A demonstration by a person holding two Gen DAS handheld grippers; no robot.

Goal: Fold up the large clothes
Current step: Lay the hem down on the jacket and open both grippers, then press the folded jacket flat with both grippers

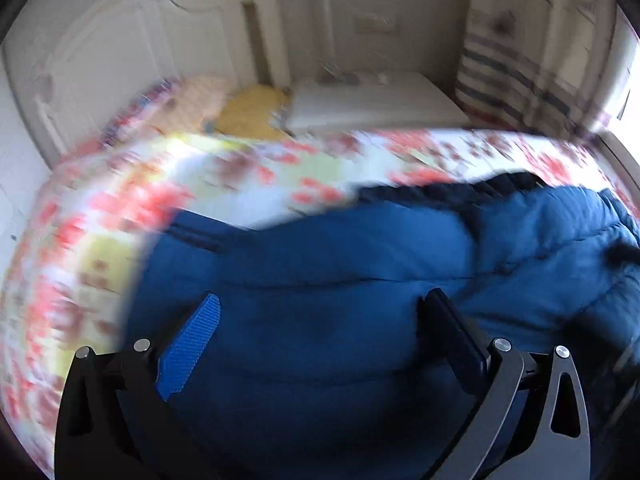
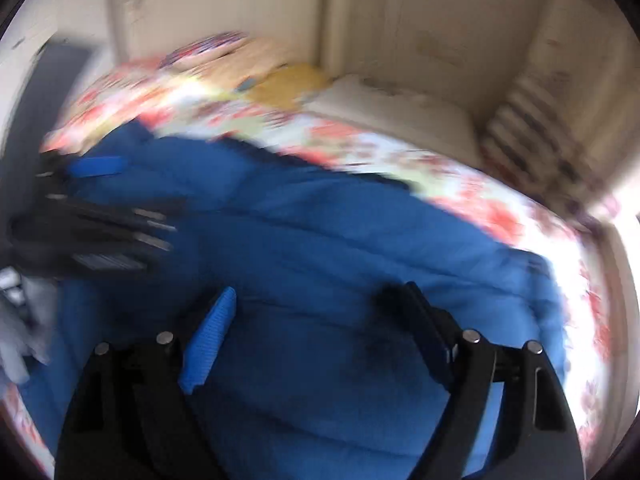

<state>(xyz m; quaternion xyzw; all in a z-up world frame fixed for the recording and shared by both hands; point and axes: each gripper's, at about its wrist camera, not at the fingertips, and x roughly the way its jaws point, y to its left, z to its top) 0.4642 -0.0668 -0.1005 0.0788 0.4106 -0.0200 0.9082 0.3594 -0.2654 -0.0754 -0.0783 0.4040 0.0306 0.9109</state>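
Observation:
A large blue quilted jacket [image 1: 340,264] lies spread on a bed with a red-flowered cover [image 1: 224,168]. It also shows in the right wrist view [image 2: 328,240]. My left gripper [image 1: 320,308] is open and empty just above the jacket's middle. My right gripper [image 2: 320,304] is open and empty above the jacket, near a dark fur patch [image 2: 386,296]. The left gripper shows blurred at the left of the right wrist view [image 2: 92,208]. Both views are motion-blurred.
A white headboard [image 1: 120,48] and a yellow pillow [image 1: 252,110] are at the far end of the bed. A white bedside cabinet [image 1: 372,100] and a striped curtain [image 1: 516,76] stand beyond the bed. A bright window is at the right.

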